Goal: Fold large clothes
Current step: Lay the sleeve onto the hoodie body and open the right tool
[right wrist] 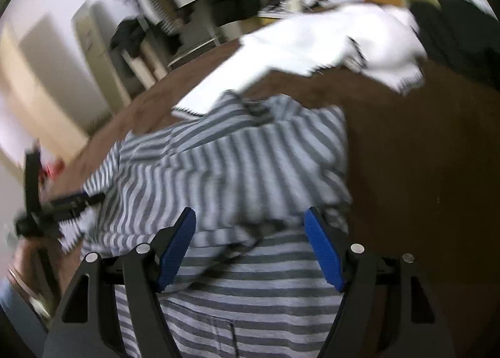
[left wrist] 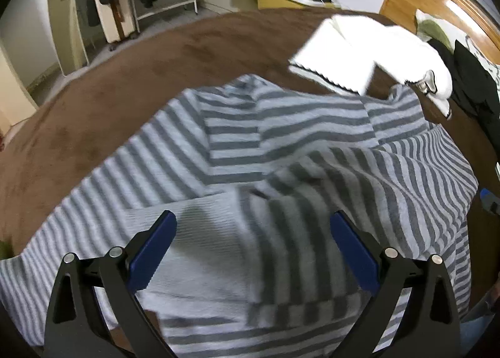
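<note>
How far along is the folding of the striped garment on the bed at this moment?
Partly done: the striped garment lies on the brown bedspread with at least one section already folded over its middle. In hand: nothing; the left gripper and right gripper both hover open above it. Left: the remaining folds; the white garment behind it also looks loosely laid.

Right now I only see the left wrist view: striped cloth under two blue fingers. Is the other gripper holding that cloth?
Observer: No. In the right wrist view the right gripper is open above the striped garment, with nothing pinched between its pads.
Operator: Does that view show anything on the cloth that mine misses?
Observer: Yes. Close to that camera there is what looks like a stitched pocket on the garment.
</note>
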`<state>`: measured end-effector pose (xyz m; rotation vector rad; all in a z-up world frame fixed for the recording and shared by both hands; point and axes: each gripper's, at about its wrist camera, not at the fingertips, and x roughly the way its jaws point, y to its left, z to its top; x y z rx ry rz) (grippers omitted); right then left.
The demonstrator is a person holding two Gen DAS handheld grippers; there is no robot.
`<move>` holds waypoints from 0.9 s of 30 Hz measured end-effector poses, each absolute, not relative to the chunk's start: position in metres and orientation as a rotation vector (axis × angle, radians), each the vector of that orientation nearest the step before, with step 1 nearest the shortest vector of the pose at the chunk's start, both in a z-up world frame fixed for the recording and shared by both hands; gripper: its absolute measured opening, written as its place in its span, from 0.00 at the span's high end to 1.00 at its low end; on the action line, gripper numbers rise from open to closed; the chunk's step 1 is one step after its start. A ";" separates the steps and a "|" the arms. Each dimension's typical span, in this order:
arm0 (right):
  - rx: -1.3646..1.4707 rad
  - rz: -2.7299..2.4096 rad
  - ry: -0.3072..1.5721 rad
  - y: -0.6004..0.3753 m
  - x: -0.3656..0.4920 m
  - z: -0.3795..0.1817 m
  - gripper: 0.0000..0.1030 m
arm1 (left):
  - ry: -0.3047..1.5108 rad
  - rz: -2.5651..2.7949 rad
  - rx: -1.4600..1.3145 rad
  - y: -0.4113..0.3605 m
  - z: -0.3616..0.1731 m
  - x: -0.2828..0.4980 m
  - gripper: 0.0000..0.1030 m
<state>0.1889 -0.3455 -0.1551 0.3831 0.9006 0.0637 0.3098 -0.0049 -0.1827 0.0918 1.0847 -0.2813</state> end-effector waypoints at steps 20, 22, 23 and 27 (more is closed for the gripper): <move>0.431 0.098 0.827 -0.334 0.205 -0.146 0.91 | 1.086 -0.202 0.111 -0.004 -0.198 0.302 0.05; 0.383 0.083 0.893 -0.331 0.200 -0.156 0.90 | 1.099 -0.196 0.076 0.001 -0.200 0.301 0.05; 0.368 0.075 0.932 -0.330 0.200 -0.165 0.87 | 1.103 -0.194 0.069 0.003 -0.202 0.299 0.05; 0.416 0.024 1.053 -0.342 0.201 -0.207 0.53 | 1.093 -0.190 0.085 0.005 -0.203 0.291 0.05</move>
